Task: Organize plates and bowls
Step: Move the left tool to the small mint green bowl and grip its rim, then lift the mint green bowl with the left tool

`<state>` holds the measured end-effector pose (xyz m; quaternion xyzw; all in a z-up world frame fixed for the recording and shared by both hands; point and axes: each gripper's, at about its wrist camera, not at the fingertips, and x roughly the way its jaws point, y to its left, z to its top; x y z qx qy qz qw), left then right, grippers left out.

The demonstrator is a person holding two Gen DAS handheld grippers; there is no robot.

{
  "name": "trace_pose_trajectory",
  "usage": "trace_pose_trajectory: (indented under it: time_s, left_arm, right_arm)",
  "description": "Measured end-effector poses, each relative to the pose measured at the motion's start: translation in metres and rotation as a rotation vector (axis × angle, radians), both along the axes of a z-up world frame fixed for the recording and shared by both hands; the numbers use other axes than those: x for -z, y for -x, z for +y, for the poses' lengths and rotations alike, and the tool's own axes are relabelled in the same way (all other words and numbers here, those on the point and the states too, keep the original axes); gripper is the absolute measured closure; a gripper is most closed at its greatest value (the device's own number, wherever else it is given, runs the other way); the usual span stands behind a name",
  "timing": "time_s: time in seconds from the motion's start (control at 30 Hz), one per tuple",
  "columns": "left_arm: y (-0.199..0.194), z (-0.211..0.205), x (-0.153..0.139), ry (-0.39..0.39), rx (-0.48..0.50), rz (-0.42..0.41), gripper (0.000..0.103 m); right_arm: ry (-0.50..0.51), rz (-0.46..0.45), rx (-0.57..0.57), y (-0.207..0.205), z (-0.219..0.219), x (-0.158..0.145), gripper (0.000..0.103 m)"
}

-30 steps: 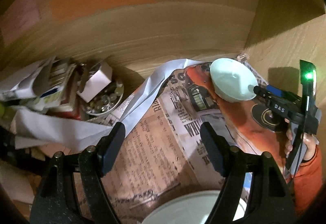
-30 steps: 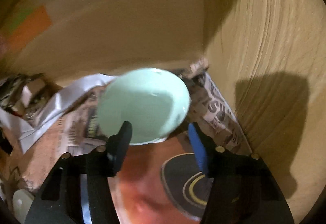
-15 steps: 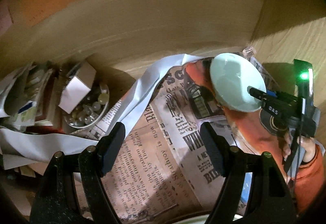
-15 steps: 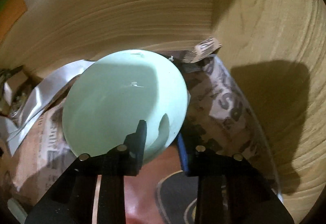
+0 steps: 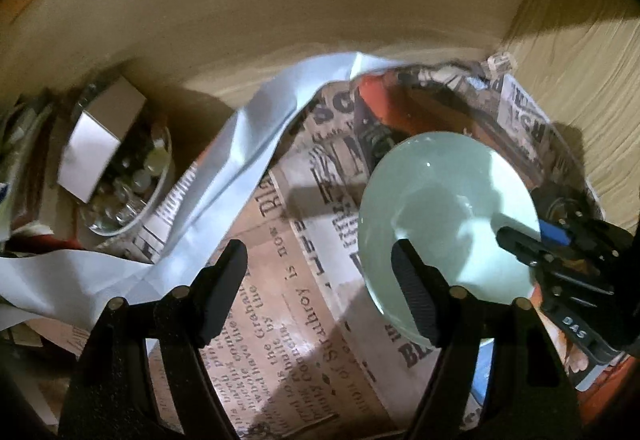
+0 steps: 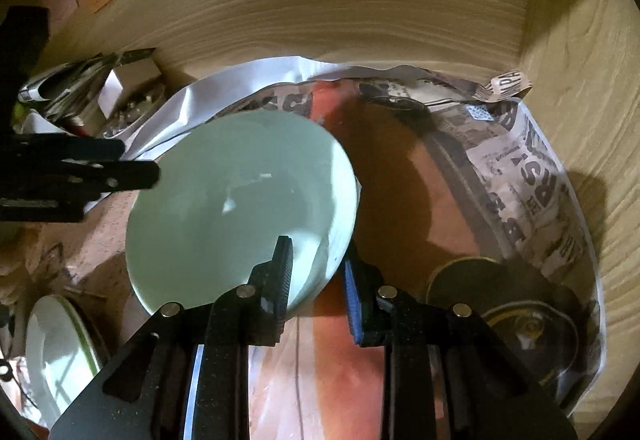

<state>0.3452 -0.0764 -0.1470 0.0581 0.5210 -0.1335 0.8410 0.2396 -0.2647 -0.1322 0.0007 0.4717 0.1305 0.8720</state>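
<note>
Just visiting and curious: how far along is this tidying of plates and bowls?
Nothing looks finished yet. In hand: the right gripper is shut on the rim of the pale green bowl, tilted above the newspaper. The left gripper is open and holds nothing. Left to do: set the bowl somewhere and deal with the white plate nearby.

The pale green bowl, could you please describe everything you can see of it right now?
The pale green bowl looks like glossy glazed ceramic, plain and empty, with small light glints inside. It is tilted, its opening facing the cameras, above the newspaper lining. The right tool pinches its rim, one finger inside and the blue-padded one outside. The left tool is open; whether its tip touches the bowl is unclear.
</note>
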Motion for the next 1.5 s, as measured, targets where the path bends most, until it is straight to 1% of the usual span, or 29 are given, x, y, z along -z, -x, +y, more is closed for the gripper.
trace_pose_trajectory:
  time_s: [0.03, 0.1, 0.13, 0.17, 0.23, 0.3, 0.33, 0.37, 0.4, 0.5, 0.53, 0.67, 0.87, 0.93, 1.13, 1.5]
  left_arm:
    - [-0.001, -0.001, 0.002, -0.002, 0.005, 0.011, 0.036]
    - [-0.002, -0.003, 0.007, -0.001, 0.021, 0.036, 0.048]
    - [-0.003, -0.005, 0.009, 0.004, 0.03, 0.049, 0.05]
    - [-0.003, -0.006, 0.011, 0.006, 0.036, 0.057, 0.054]
    - [-0.003, -0.008, 0.013, 0.018, 0.051, 0.063, 0.061]
    - [-0.003, -0.011, 0.012, 0.026, 0.068, 0.066, 0.074]
    - [-0.002, -0.014, 0.011, 0.027, 0.084, 0.069, 0.077]
    - [-0.001, -0.016, 0.011, 0.029, 0.103, 0.072, 0.084]
    - [0.0, -0.019, 0.011, 0.035, 0.127, 0.08, 0.087]
    - [0.004, -0.025, 0.009, -0.02, 0.131, 0.057, 0.087]
    - [0.005, -0.025, 0.009, -0.023, 0.132, 0.057, 0.087]
    - [0.01, -0.022, 0.006, -0.013, 0.125, 0.056, 0.087]
    - [0.031, -0.011, -0.019, 0.004, 0.106, -0.02, 0.087]
    - [0.042, -0.004, -0.03, 0.013, 0.095, -0.053, 0.087]
    - [0.071, 0.014, -0.051, 0.038, 0.064, -0.121, 0.087]
    - [0.128, 0.058, -0.074, 0.068, -0.006, -0.22, 0.087]
  right_arm:
    - [-0.01, -0.003, 0.006, 0.004, -0.001, -0.002, 0.081]
    - [-0.007, -0.007, 0.025, 0.006, -0.001, -0.004, 0.081]
    - [-0.008, -0.006, 0.028, 0.009, 0.003, -0.002, 0.08]
    - [-0.014, 0.0, 0.028, -0.003, 0.001, 0.001, 0.08]
    - [-0.034, 0.008, 0.026, -0.009, -0.001, 0.004, 0.08]
    - [-0.042, 0.012, 0.018, -0.015, 0.002, 0.007, 0.081]
    - [-0.047, 0.009, 0.017, -0.015, 0.003, 0.008, 0.081]
    - [-0.046, 0.005, 0.018, -0.018, 0.004, 0.008, 0.081]
    - [-0.048, 0.001, 0.019, -0.017, 0.005, 0.007, 0.081]
    - [-0.054, -0.004, 0.028, -0.016, 0.007, 0.004, 0.083]
    - [-0.057, -0.007, 0.031, -0.015, 0.007, 0.002, 0.083]
    - [-0.065, -0.031, 0.038, -0.007, 0.009, -0.006, 0.083]
    - [-0.068, -0.095, 0.03, 0.007, 0.017, -0.027, 0.083]
    - [-0.079, -0.114, 0.025, 0.012, 0.02, -0.035, 0.083]
    - [-0.087, -0.178, 0.0, 0.03, 0.035, -0.056, 0.083]
    - [-0.107, -0.238, -0.063, 0.061, 0.066, -0.071, 0.082]
